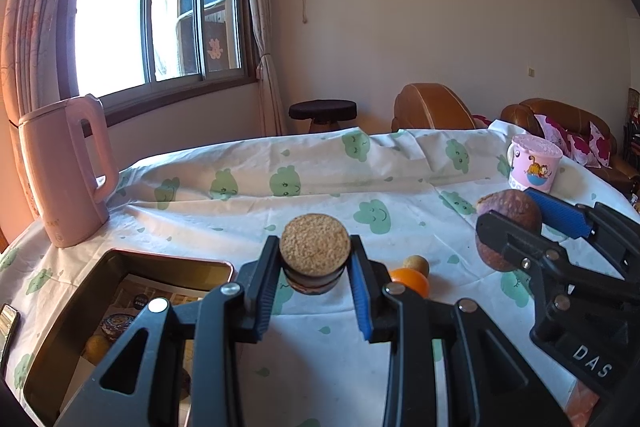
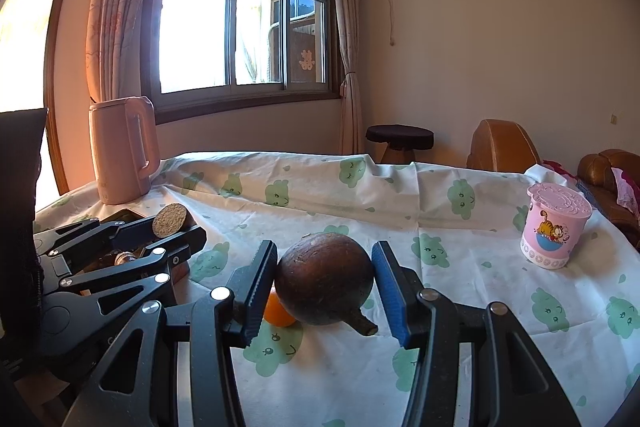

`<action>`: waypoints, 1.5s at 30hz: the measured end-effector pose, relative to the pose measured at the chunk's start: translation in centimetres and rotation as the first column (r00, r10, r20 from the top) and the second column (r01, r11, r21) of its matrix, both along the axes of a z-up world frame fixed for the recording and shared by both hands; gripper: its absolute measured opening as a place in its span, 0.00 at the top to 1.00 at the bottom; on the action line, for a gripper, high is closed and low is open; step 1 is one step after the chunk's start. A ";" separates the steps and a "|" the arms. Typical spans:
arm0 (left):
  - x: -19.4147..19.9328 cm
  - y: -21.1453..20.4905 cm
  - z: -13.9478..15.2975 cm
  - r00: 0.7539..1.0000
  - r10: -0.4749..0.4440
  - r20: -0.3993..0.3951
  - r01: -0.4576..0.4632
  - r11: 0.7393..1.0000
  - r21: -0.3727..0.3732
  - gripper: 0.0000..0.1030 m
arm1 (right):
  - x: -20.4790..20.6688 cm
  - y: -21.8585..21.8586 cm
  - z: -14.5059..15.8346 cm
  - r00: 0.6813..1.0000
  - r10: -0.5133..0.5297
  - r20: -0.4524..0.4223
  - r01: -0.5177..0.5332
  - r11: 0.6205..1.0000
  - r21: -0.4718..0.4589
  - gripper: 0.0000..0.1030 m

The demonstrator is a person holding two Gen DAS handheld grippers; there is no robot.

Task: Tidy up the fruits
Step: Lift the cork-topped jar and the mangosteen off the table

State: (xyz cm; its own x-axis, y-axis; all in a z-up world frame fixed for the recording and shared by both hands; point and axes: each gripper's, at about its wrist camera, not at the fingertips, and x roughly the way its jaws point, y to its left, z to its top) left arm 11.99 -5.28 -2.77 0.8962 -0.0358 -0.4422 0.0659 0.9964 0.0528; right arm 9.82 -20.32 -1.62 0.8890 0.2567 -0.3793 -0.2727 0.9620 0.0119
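My left gripper is shut on a small dark jar with a round cork lid, held above the tablecloth beside a dark metal tin. The tin holds a yellow fruit and a dark round item. My right gripper is shut on a brown round fruit with a short stem, both blue pads pressing its sides. The left wrist view shows that fruit at the right. An orange lies on the cloth just behind it, with a small tan ball nearby.
A pink kettle stands at the table's far left corner. A pink cartoon cup with a lid stands far right. A phone lies at the left edge. White cloth with green clouds covers the table; sofas and a stool stand beyond.
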 end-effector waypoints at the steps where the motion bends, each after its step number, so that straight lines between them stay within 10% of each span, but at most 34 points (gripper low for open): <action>1: -0.1 0.0 0.0 1.000 0.000 0.004 0.000 1.000 0.001 0.66 | -0.1 0.0 0.0 1.000 -0.001 0.002 0.001 1.000 0.001 0.50; 45: -3.8 2.3 0.4 0.998 0.035 0.048 -0.035 0.999 -0.005 0.66 | -3.0 2.1 0.7 0.997 0.055 0.055 -0.055 0.998 -0.005 0.50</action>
